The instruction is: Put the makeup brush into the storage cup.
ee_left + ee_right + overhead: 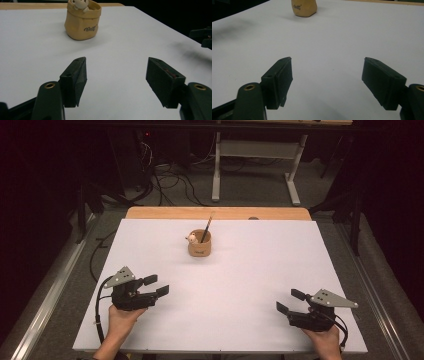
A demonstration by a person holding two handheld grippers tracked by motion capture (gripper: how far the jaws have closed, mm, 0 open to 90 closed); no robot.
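Lab: floor cables (165,180), dark surrounds.

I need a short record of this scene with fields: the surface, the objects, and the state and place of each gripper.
surface: white sheet over a wooden table
container: tan bag-shaped pot, upright, far centre of the sheet
contents: dark pencil leaning in the pot; small figure at its rim
left gripper: open, holding nothing, near left of the sheet
right gripper: open, holding nothing, near right of the sheet
contact: neither gripper touches the pot
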